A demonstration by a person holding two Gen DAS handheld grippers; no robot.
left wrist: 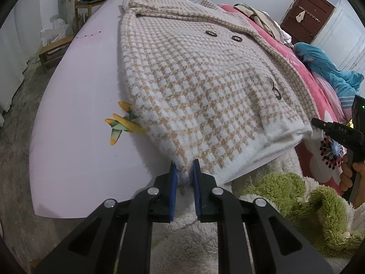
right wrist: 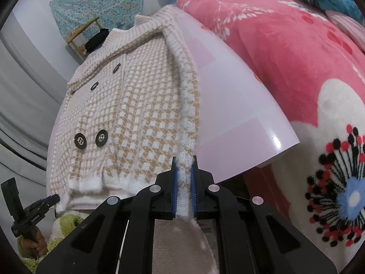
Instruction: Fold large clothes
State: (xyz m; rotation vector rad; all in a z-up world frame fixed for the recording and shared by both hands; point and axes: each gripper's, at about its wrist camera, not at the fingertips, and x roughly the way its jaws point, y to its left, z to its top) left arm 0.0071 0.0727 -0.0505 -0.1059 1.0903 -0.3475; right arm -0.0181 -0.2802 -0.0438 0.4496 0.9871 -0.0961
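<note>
Slippage is looking like the main worry right now. Both tongs are biting only the fuzzy white hem of the checked cardigan (left wrist: 200, 86), so if the person is lifting fast, that fluffy knit could be sliding out of one pair and the fold is ending up crooked. The cardigan is also thick and heavy-looking, and it's sitting on a glossy pink desk (left wrist: 75, 105), so the whole thing could be dragging toward the near edge instead of folding over. One more snag risk: the big dark buttons (right wrist: 91, 139) catching on the knit as layers are going over each other.

As for where stuff is: the cardigan is lying flat on the desk, collar at the far end, hem at the near edge. The left tongs (left wrist: 184, 171) are squeezed nearly closed on the hem's near left corner. The right tongs (right wrist: 183, 178) are likewise pinched almost closed on the near right corner, where the folded-in strip is running down the right side. A pink flowered bed (right wrist: 285, 57) is sitting just to the right of the desk.
</note>
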